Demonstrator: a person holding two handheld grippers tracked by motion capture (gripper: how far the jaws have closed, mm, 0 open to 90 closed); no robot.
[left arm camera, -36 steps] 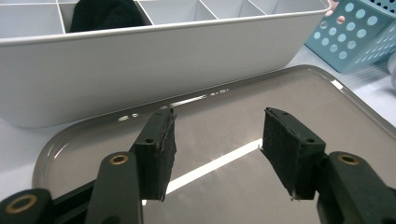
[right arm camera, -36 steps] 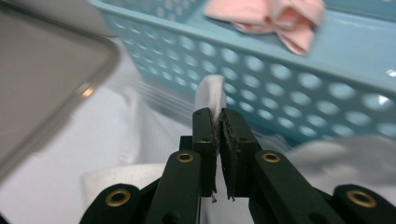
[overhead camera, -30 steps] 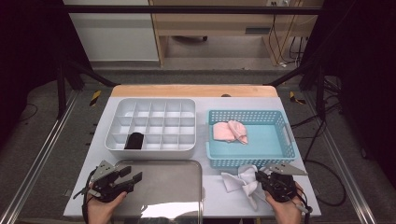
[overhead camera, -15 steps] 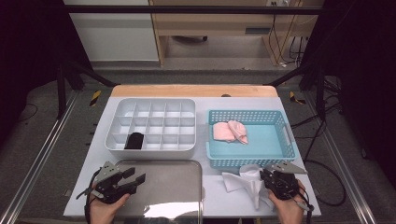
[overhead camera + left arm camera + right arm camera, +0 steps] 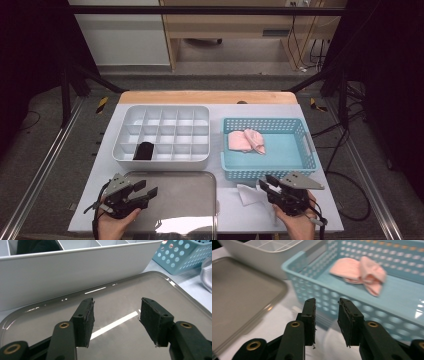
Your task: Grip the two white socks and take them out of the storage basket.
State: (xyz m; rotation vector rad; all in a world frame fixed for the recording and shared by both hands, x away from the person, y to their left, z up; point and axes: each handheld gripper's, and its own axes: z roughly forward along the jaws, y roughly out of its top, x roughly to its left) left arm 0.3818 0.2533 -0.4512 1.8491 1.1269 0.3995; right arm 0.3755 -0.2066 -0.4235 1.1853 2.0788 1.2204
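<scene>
On the table: one tray (image 5: 172, 200), one basket (image 5: 300, 167) (two pink socks (image 5: 246, 141)).

Overhead light glares in streaks on the metal tray (image 5: 120, 322), surroundings stay dark, and the right gripper view is motion-blurred.

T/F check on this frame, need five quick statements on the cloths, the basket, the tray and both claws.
1. A pink cloth lies in the blue basket. True.
2. The right claw is clamped on the white cloth. False: its jaws have just been opening with nothing between them, and the cloth lies on the table beside it.
3. The left claw is open above the metal tray. True.
4. Every compartment of the white organiser is empty. False: a dark item sits in a front compartment.
5. The basket stands on the tray. False: it stands on the table, beside the organiser.
</scene>
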